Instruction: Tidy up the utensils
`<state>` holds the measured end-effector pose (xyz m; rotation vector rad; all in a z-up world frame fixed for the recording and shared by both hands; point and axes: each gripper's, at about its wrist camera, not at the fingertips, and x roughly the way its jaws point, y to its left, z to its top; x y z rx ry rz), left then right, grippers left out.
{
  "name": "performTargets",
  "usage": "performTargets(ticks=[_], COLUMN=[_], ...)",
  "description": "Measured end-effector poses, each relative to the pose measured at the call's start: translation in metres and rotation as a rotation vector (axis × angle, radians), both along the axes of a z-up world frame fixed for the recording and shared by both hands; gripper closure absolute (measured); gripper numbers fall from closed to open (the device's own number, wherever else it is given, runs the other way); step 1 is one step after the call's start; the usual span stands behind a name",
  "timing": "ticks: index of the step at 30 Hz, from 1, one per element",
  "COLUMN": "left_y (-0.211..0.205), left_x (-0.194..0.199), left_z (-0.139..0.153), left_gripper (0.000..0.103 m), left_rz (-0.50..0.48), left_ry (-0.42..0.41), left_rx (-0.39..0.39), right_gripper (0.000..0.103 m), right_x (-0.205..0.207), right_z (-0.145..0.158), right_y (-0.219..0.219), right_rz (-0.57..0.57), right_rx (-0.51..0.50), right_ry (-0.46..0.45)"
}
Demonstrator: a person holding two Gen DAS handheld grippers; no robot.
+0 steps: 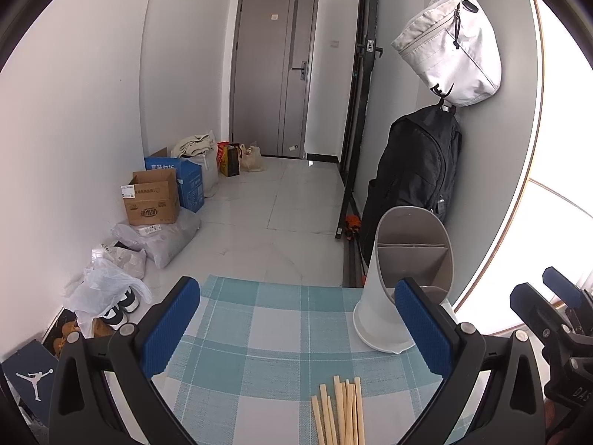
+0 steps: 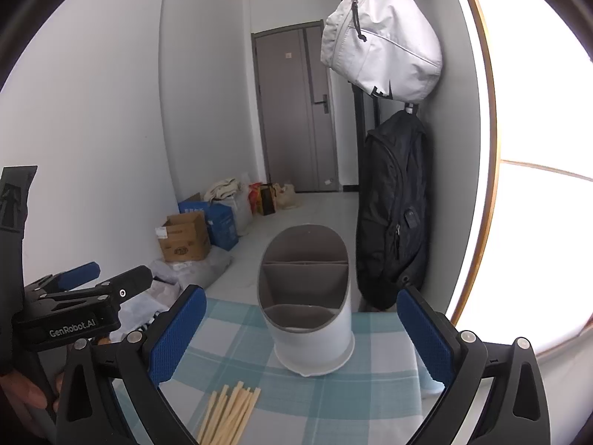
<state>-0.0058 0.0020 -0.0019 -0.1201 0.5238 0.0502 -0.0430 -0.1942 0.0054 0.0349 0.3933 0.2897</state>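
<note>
A white utensil holder point(image 1: 404, 278) with grey inner dividers stands upright on the blue checked tablecloth point(image 1: 259, 333), at the far right. It also shows in the right wrist view point(image 2: 311, 315), centred. A bundle of several wooden chopsticks point(image 1: 339, 411) lies flat near the front edge; it also shows in the right wrist view point(image 2: 229, 415). My left gripper point(image 1: 296, 330) is open and empty above the cloth. My right gripper point(image 2: 300, 337) is open and empty, facing the holder. The holder's compartments look empty.
The table ends just beyond the holder. A black backpack point(image 2: 396, 207) and a white bag point(image 2: 378, 37) hang on the right wall. Cardboard boxes point(image 1: 152, 200) and plastic bags lie on the floor at left. A bright window is at the right.
</note>
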Motion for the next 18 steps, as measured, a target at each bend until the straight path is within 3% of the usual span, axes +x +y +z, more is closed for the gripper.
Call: performTargets(ticks=[18], left_y=[-0.0015], left_x=[0.0019], left_z=[0.0001], left_gripper=[0.001], left_rz=[-0.001], left_ry=[0.004], left_rx=[0.001], right_gripper=[0.0], right_x=[-0.0004], right_z=[-0.0022], right_y=[0.0005], right_rz=[0.009], right_rx=[0.001], right_ry=[-0.003])
